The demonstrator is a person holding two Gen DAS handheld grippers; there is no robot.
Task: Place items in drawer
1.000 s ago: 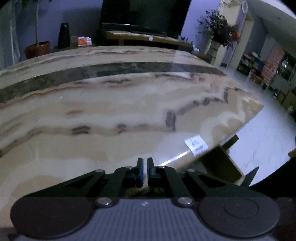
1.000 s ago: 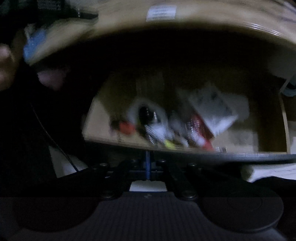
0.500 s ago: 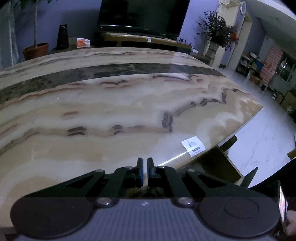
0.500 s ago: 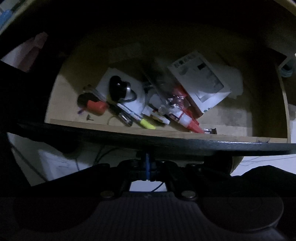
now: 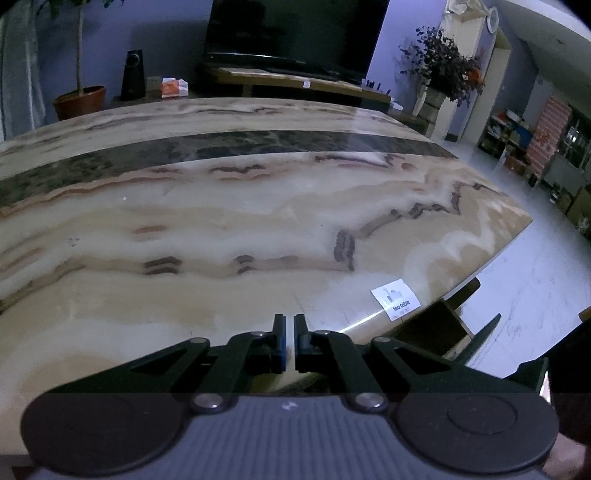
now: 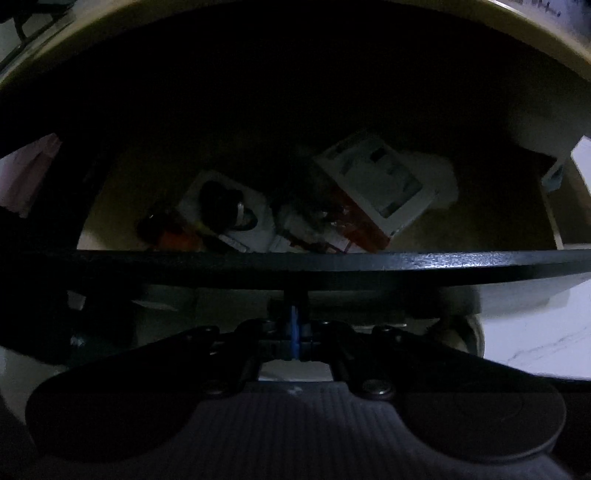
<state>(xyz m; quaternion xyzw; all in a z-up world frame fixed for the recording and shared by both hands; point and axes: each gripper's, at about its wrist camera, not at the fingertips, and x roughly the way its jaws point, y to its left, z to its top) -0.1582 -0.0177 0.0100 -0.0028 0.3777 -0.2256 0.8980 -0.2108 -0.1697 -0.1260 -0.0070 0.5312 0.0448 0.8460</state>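
The open drawer [image 6: 461, 225] fills the right wrist view, dim under the table top. Inside lie a white box [image 6: 380, 188], a black round object [image 6: 218, 201] on a white card, an orange item [image 6: 177, 236] and some small pens or tubes, partly hidden. The drawer's black front panel [image 6: 369, 264] crosses the picture. My right gripper [image 6: 294, 295] is shut and holds nothing, its tips right at that panel's outer face. My left gripper [image 5: 290, 328] hovers over the marble table [image 5: 221, 221] near its front edge, fingers together with a thin slit, nothing between them.
A white label [image 5: 395, 299] is stuck by the table's near right edge. Beyond the table stand a dark TV [image 5: 295, 33] on a low bench, a potted plant [image 5: 77, 101] and a flower vase [image 5: 443, 66]. Pale floor [image 6: 535, 343] shows below the drawer.
The right gripper has sunk toward the drawer front, which now sits higher in its view and hides the nearest items. The left gripper's view is almost unchanged.
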